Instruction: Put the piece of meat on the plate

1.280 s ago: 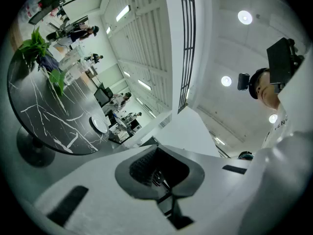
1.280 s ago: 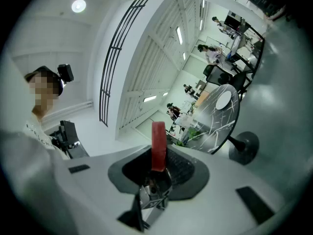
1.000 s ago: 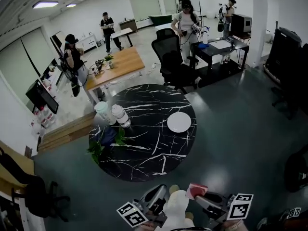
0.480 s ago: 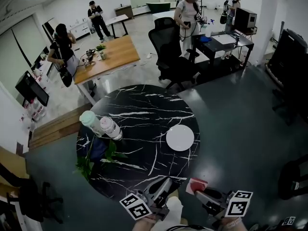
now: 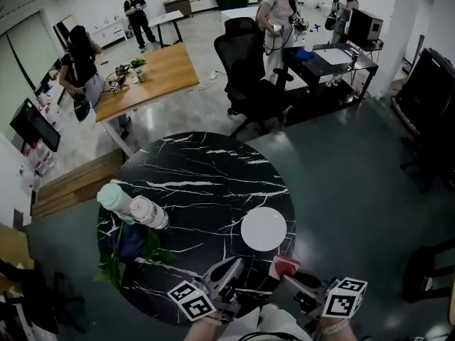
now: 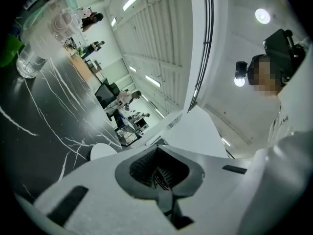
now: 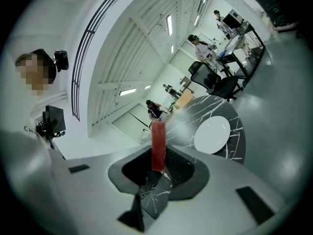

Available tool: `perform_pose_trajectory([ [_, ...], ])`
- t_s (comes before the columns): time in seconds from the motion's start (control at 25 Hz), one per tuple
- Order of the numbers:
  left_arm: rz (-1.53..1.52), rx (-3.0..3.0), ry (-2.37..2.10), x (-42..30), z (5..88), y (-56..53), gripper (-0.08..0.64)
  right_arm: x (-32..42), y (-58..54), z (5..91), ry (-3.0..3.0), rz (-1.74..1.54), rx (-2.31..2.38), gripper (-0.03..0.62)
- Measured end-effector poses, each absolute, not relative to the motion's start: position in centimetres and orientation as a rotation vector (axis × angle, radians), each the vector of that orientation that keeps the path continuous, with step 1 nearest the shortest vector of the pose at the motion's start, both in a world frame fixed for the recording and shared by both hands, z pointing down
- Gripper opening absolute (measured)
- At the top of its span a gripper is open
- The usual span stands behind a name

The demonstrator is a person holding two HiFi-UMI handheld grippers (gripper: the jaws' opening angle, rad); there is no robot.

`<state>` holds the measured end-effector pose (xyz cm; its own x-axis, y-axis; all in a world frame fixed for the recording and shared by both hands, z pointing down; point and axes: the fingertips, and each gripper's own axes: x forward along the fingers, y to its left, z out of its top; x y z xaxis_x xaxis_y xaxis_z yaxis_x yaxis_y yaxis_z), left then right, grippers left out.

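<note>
Both tools have come forward since 1 second ago. Then they hung over the grey floor (image 5: pixel 355 190), short of the round black white-veined surface (image 5: pixel 199 183). Now their tips reach over its near edge, and the round white plate (image 5: pixel 264 229) lies much closer to them.

The right tool (image 5: pixel 286 270) is clamped on the flat red piece of meat (image 5: pixel 286 263). The meat stands on edge between the 2 jaws and sticks out past their tips. It is held in the air just beside the plate's near right rim, not touching it.

The left tool (image 5: pixel 229 268) has its jaws pressed together with nothing between them. It sits alongside the right tool, near the plate's near left side.

At the surface's left edge are 2 clear plastic bottles (image 5: pixel 148 212) side by side, with a green leafy plant (image 5: pixel 117 260) just beside them. A black office chair (image 5: pixel 245 62) stands on the floor beyond the far edge.
</note>
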<state>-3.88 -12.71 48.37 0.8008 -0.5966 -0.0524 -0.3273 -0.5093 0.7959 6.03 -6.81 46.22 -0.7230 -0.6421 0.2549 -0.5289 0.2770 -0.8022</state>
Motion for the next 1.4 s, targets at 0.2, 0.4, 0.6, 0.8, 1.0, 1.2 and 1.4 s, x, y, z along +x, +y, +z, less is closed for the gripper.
perform_pose_trajectory([
  [0.2,-0.404,2.115,-0.748,-3.7,52.0,-15.9,0.009,6.8,-10.9,50.9,2.418,-1.544,-1.126,0.083],
  [0.4,-0.442,2.050,-0.859,-4.6,54.7,-17.9,0.009,6.5,-15.0,56.8,2.430,-1.698,-1.112,0.083],
  [0.6,-0.439,2.051,-0.879,-5.1,56.4,-18.1,0.009,5.0,-18.4,60.3,2.626,-1.736,-1.162,0.083],
  [0.8,-0.464,2.023,-0.904,-5.9,56.9,-18.3,0.009,3.4,-19.3,61.3,2.778,-1.738,-1.098,0.084],
  [1.0,-0.486,2.006,-0.918,-6.5,57.0,-18.4,0.009,4.1,-20.5,61.2,2.988,-1.564,-1.223,0.133],
  [1.2,-0.501,1.997,-0.909,-6.5,57.1,-18.6,0.009,5.0,-21.4,61.3,3.012,-1.485,-1.321,0.172],
  [1.4,-0.507,2.003,-0.901,-6.3,56.8,-18.5,0.009,5.5,-21.7,60.6,3.034,-1.352,-1.398,0.196],
])
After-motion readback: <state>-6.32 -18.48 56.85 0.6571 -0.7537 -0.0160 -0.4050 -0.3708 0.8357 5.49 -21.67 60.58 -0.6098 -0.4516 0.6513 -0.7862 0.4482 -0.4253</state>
